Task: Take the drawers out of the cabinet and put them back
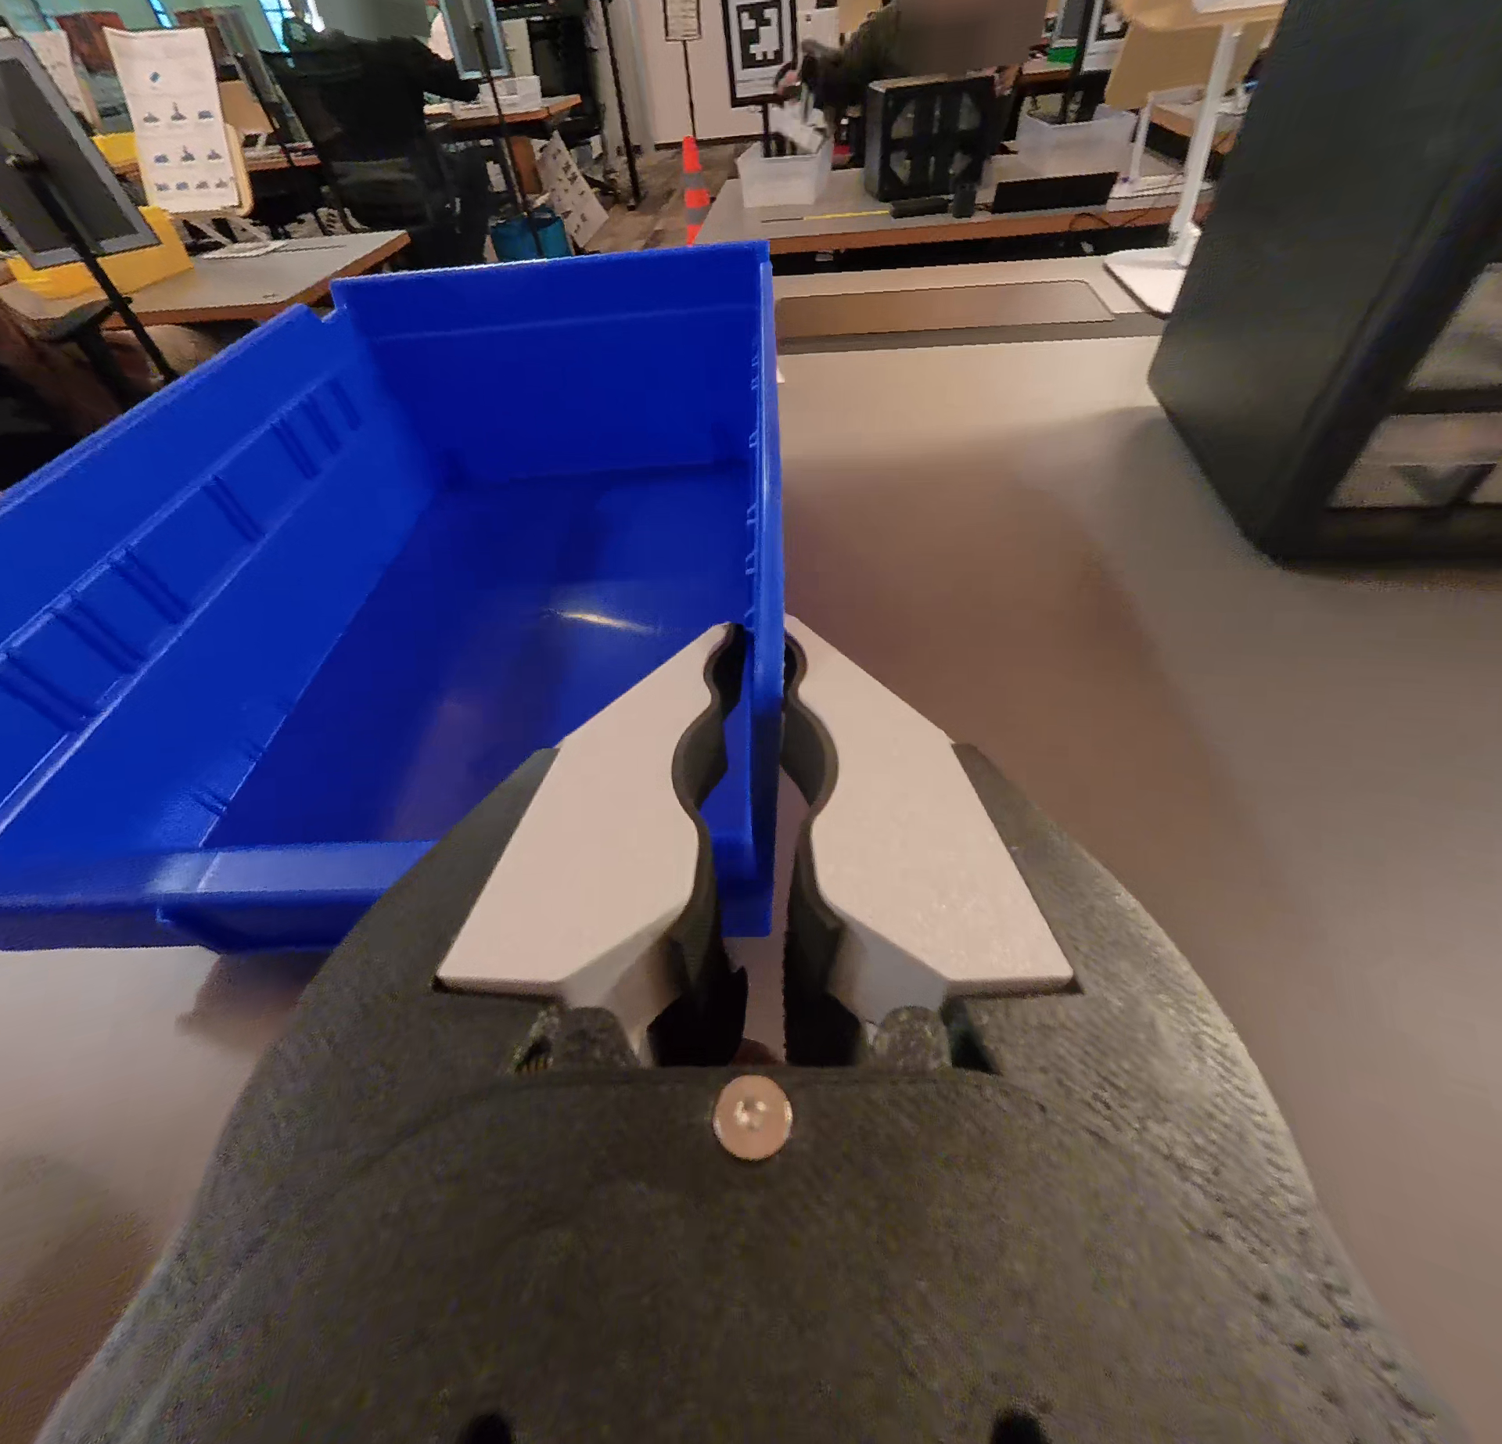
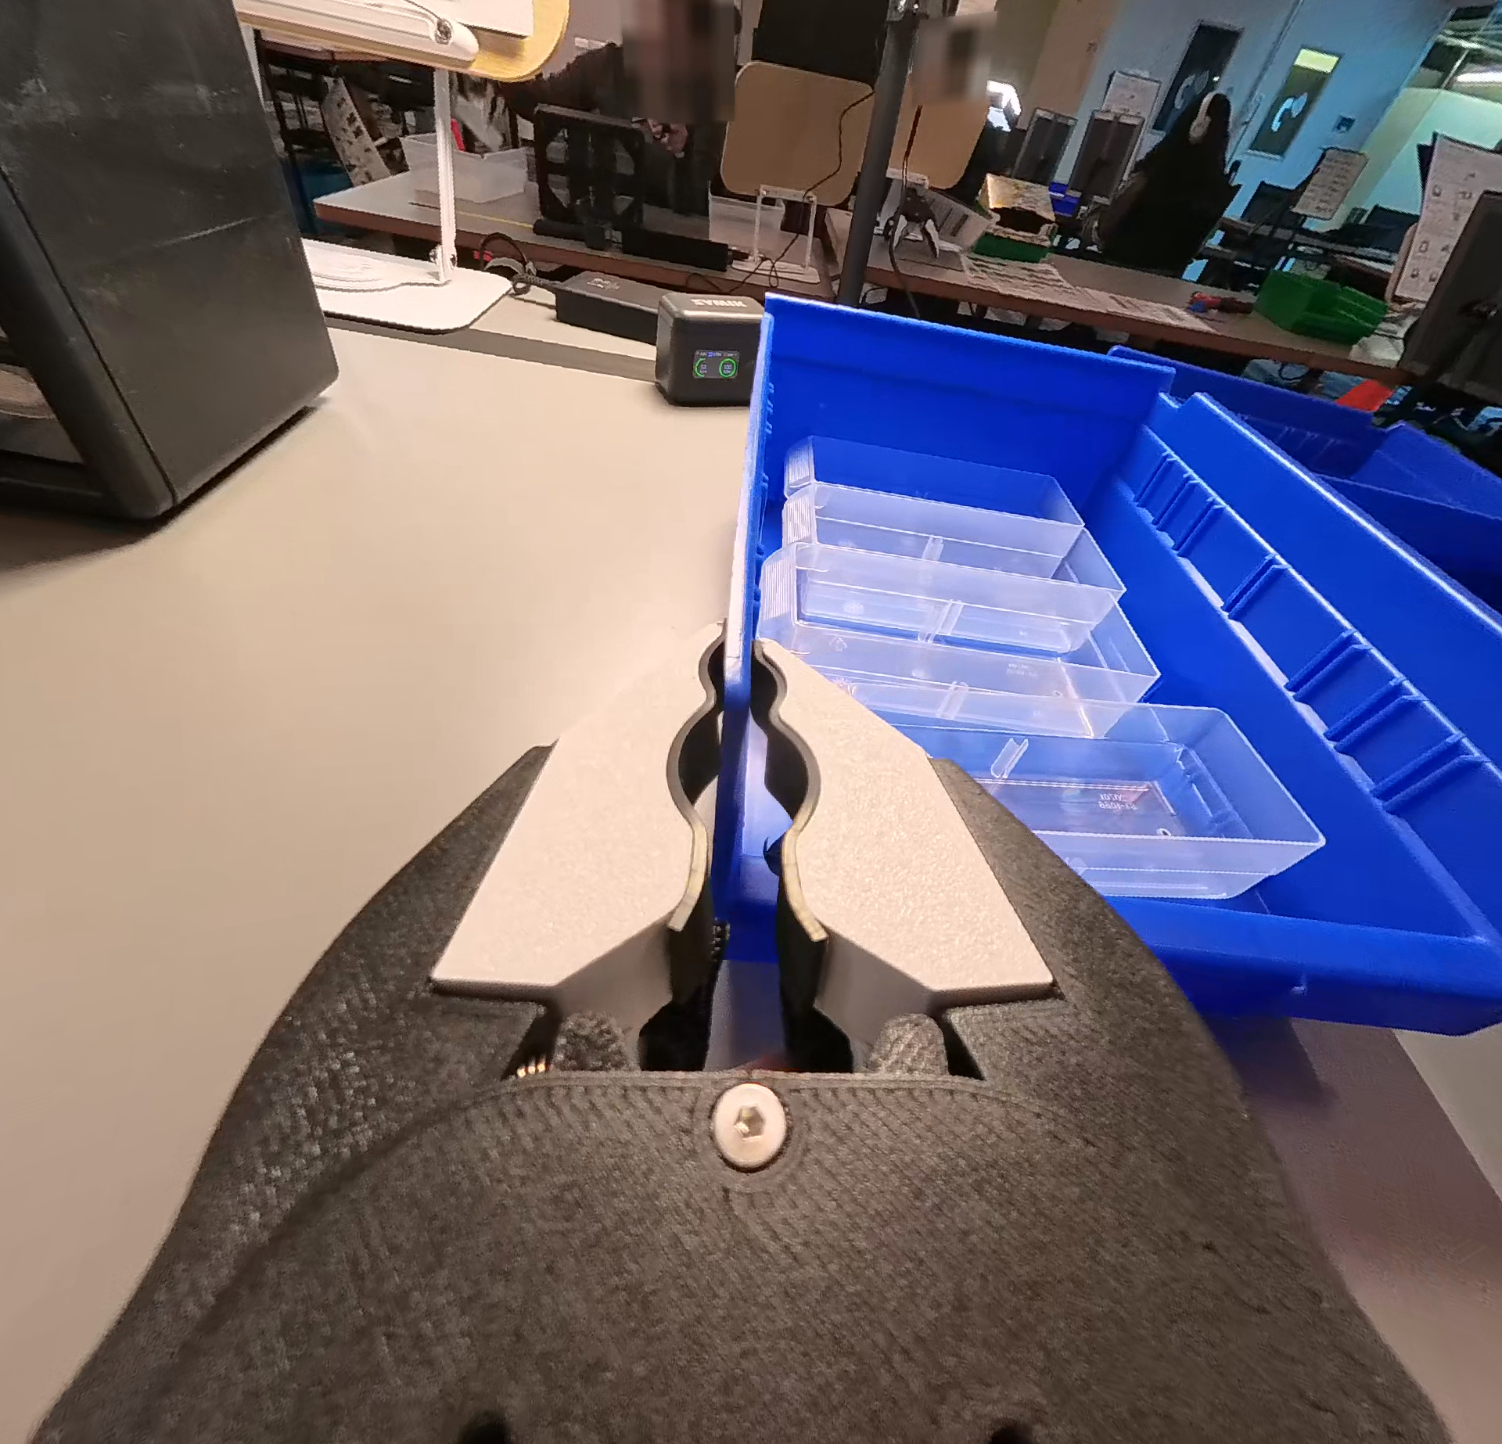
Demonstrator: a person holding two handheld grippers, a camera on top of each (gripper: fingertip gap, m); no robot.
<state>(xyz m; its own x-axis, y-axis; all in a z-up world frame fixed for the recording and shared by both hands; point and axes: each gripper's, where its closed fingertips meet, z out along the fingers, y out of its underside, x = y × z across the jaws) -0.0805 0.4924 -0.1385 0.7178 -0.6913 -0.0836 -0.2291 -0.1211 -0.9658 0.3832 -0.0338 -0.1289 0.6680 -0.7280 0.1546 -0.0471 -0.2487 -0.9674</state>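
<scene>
lots of stuff with writing here but not spelling any of it out. there's a black-and-white marker sign on a stand, a white instruction sheet with blue pictures, a dark power unit with a brand mark and lit screen, and a red label on a clear drawer.

Your left gripper reaches forward and tips slightly down, its two grey fingers drawn close — their wavy dark pads pinch the thin wall of a blue bin, one finger inside, one outside. Your right gripper mirrors it — fingers nearly together, clamped on the side wall of another blue bin.
</scene>
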